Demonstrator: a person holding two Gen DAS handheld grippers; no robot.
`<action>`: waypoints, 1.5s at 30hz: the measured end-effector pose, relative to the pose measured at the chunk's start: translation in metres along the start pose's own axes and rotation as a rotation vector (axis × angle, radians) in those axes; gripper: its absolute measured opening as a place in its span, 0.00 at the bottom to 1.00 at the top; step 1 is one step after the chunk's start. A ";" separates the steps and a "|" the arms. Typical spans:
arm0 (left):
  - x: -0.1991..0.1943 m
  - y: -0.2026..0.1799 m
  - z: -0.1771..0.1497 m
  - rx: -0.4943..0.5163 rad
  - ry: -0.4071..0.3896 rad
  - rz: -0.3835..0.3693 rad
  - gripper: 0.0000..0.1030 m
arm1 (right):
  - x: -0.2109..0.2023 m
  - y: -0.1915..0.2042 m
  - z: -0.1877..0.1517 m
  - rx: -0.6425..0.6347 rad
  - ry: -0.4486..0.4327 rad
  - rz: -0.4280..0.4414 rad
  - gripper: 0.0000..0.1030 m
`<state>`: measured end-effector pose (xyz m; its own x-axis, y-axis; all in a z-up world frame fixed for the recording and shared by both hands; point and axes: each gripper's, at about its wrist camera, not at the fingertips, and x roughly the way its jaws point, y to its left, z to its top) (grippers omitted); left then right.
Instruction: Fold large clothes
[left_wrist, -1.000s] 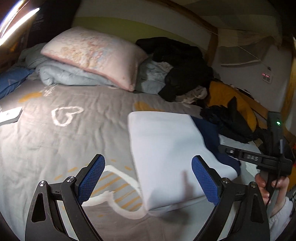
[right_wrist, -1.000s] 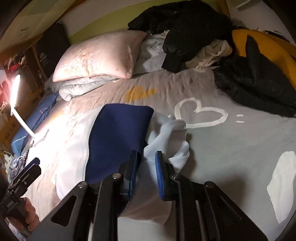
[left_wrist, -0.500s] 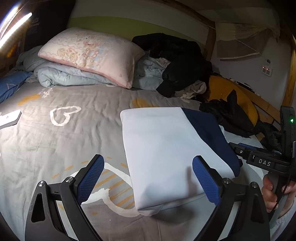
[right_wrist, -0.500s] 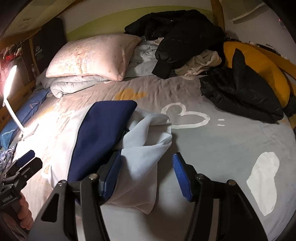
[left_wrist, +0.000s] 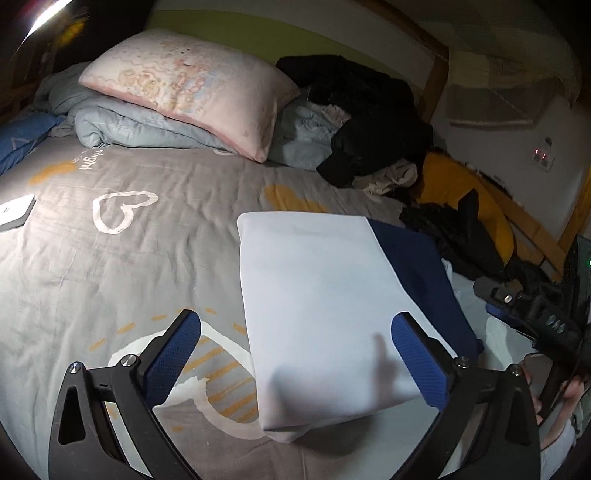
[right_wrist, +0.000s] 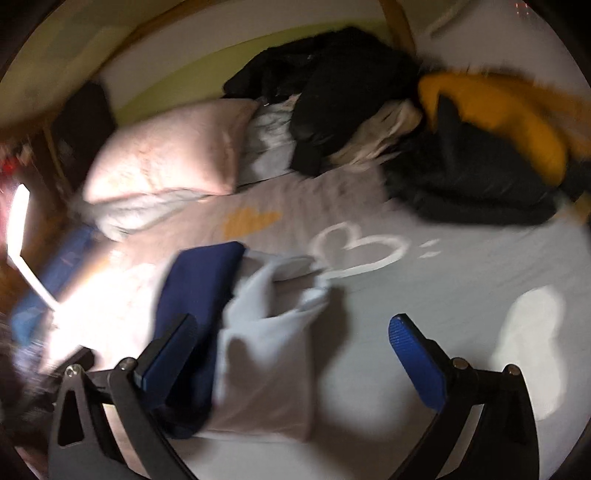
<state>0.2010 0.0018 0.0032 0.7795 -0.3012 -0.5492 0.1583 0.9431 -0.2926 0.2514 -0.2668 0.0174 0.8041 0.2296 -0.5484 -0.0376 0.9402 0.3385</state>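
A folded white and navy garment (left_wrist: 317, 295) is lying on the grey heart-printed bed sheet (left_wrist: 110, 266), toward the bed's right edge and well short of the pink pillow (left_wrist: 192, 85) at the head. The left gripper (left_wrist: 295, 354) is hovering over its near end, jaws spread wide, holding nothing. The right gripper (right_wrist: 291, 354), having just been opening, is standing fully apart above the loose pale sleeve (right_wrist: 266, 332), not pressing it.

One folded white-and-navy garment (left_wrist: 325, 295), one pink pillow (left_wrist: 192, 88), two grippers (left_wrist: 295, 365) (right_wrist: 291, 360), one phone (left_wrist: 14, 214).
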 end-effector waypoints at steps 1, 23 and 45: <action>0.006 -0.001 0.000 0.000 0.031 -0.009 0.99 | 0.005 -0.002 0.000 0.015 0.021 0.045 1.00; 0.067 0.033 -0.011 -0.312 0.182 -0.401 0.65 | 0.063 0.005 -0.033 0.029 0.164 0.361 0.55; 0.120 -0.279 0.181 0.090 0.014 -0.704 0.63 | -0.112 -0.175 0.150 0.167 -0.297 0.246 0.56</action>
<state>0.3599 -0.2722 0.1613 0.4658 -0.8448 -0.2634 0.6715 0.5313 -0.5165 0.2568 -0.4953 0.1346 0.9202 0.3367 -0.1997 -0.1728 0.8072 0.5645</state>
